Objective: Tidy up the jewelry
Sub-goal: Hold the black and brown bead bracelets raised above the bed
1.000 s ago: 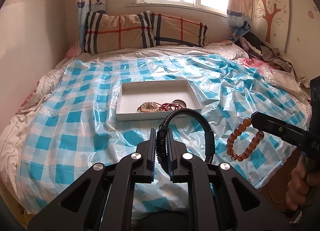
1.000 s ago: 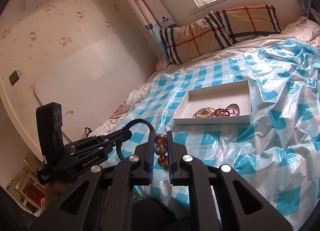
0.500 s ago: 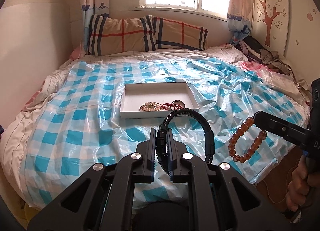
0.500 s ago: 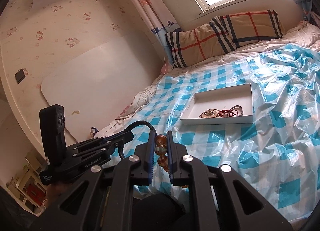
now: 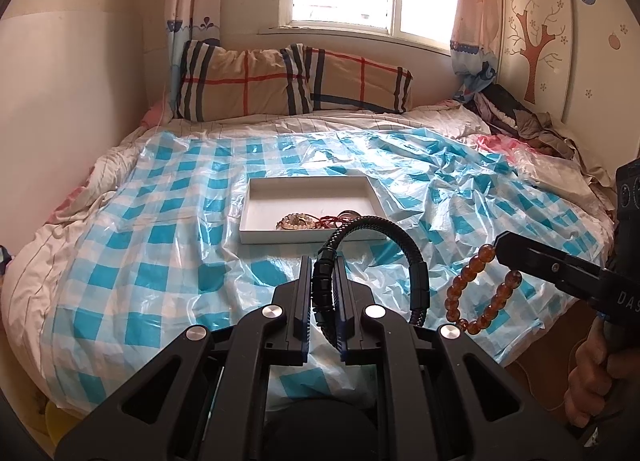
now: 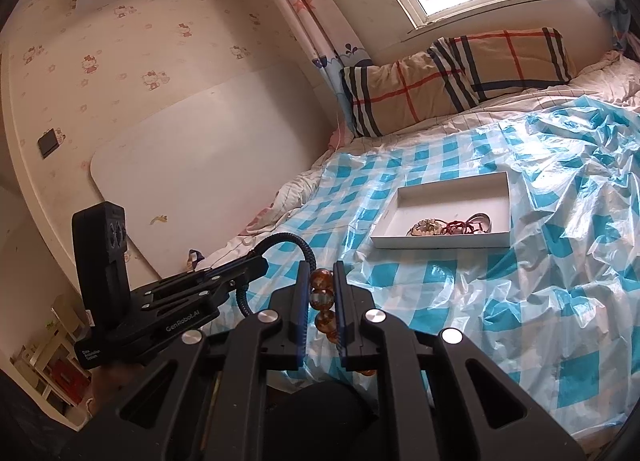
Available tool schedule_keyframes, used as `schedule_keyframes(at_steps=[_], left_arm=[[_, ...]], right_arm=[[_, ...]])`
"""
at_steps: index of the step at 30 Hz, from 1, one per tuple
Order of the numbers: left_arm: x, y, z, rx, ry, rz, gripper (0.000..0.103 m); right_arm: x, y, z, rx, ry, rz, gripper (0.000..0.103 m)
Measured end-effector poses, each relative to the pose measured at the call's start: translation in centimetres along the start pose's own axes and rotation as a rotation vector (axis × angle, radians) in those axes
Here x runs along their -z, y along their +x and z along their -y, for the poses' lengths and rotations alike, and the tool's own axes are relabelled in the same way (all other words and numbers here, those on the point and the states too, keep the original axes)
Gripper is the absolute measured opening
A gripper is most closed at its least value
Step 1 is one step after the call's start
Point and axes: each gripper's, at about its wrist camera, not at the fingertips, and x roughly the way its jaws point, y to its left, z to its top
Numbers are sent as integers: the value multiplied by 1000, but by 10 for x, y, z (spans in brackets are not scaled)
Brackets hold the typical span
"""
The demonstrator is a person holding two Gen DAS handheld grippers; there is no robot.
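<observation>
My left gripper (image 5: pixel 323 261) is shut on a black braided bracelet (image 5: pixel 404 241), which arches up to its right. My right gripper (image 6: pixel 322 267) is shut on an amber bead bracelet (image 6: pixel 322 297); in the left wrist view the beads (image 5: pixel 476 293) hang from its tip (image 5: pixel 502 247). Both are held above the near edge of the bed, short of a white tray (image 5: pixel 256 217) that lies mid-bed. The tray holds a pale bead bracelet (image 5: pixel 294 221), a red cord piece (image 5: pixel 328 220) and a ring-shaped piece (image 6: pixel 480 218). The left gripper also shows in the right wrist view (image 6: pixel 260 263).
The bed is covered with a crinkled blue-and-white checked plastic sheet (image 5: pixel 160 253). Plaid pillows (image 5: pixel 280 81) lie at the head under the window. A pile of clothes (image 5: pixel 520 117) sits at the far right. A white board (image 6: pixel 200 165) leans on the left wall.
Both grippers have drawn back and risen from the bed, keeping their bracelets; the tray looks farther and more of the room shows.
</observation>
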Motion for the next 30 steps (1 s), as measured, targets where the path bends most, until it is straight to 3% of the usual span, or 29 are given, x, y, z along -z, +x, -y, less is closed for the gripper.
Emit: schedule_keyframes(at_steps=[30], left_arm=[[-3, -7, 5, 4, -6, 2, 9]], right_arm=[[-4, -8, -9, -10, -16, 20, 12]])
